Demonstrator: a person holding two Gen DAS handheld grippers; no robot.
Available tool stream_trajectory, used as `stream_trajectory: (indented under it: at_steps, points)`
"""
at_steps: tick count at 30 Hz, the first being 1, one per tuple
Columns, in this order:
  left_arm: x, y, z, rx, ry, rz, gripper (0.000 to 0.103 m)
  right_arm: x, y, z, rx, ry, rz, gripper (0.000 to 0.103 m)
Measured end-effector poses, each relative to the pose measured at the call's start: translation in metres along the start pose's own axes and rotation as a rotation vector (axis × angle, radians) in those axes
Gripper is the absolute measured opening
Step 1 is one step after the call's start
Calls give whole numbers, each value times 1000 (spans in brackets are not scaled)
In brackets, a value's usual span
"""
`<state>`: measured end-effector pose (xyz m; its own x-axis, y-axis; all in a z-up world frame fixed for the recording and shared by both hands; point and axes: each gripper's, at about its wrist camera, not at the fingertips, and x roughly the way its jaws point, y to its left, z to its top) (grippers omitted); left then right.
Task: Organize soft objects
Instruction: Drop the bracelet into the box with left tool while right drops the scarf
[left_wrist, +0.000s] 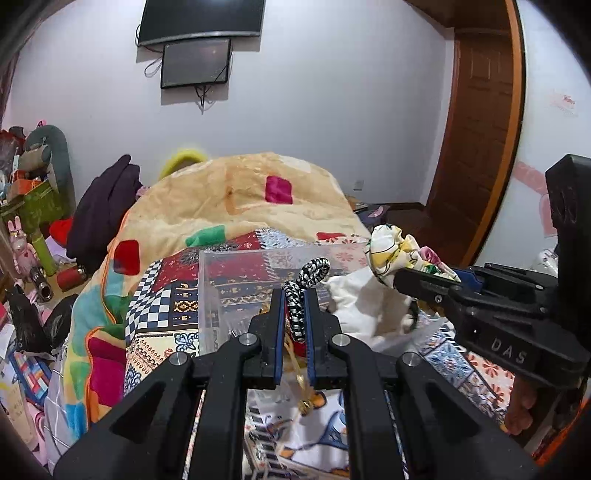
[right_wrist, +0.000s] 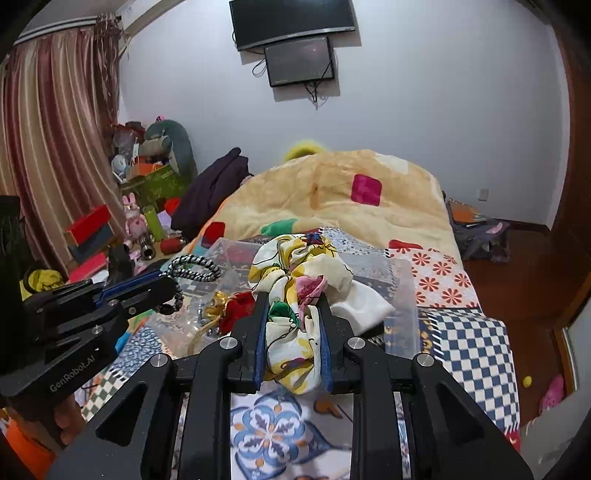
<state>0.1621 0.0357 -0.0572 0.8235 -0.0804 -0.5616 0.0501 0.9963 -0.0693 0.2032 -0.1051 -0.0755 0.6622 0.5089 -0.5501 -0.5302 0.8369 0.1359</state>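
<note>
My left gripper (left_wrist: 294, 295) is shut on a black-and-white braided hair band (left_wrist: 306, 284) and holds it above a clear plastic box (left_wrist: 210, 295) on the bed. The band also shows in the right wrist view (right_wrist: 192, 266). My right gripper (right_wrist: 291, 306) is shut on a floral fabric scrunchie (right_wrist: 295, 269), held above the same box (right_wrist: 402, 295); it shows at the right of the left wrist view (left_wrist: 399, 254). Inside the box lie a white cloth (left_wrist: 358, 306), a red-and-gold fabric item (right_wrist: 232, 306) and a gold cord (left_wrist: 301, 384).
The box sits on a patchwork bedsheet (right_wrist: 469, 339). A yellow quilt (left_wrist: 221, 199) is heaped behind it. A cluttered side table with toys and boxes (right_wrist: 147, 206) stands left of the bed. Wooden floor (right_wrist: 524, 280) and a door (left_wrist: 480, 140) lie to the right.
</note>
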Motion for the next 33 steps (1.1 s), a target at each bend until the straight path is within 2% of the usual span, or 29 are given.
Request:
stream_trajectory:
  at_steps: [4,11,13,17,19,25,33]
  points:
    - [27,6,-3,-4,45,11,9,23,-3,-2,6,45,-7,21]
    - [49,1,-17,29,102,5,9,46,-5,-16,-15,123,-23,24]
    - [51,-3,-19,48,108,13,16,47,-4,-17,-25,131,-35,24]
    - [47,-6,-22,61,108,3,33,45,-5,-16,-23,139,-29,36]
    - [39,-7,-22,59,97,3,36,37,-7,-16,-20,130,-28,41]
    - [17,-6,-21,41,70,-20,37,13,-16,-16,3,75,-25,57]
    - [-37,-9,-5,14,-34,-57,37,-38,-15,-2,16,-43,-25,57]
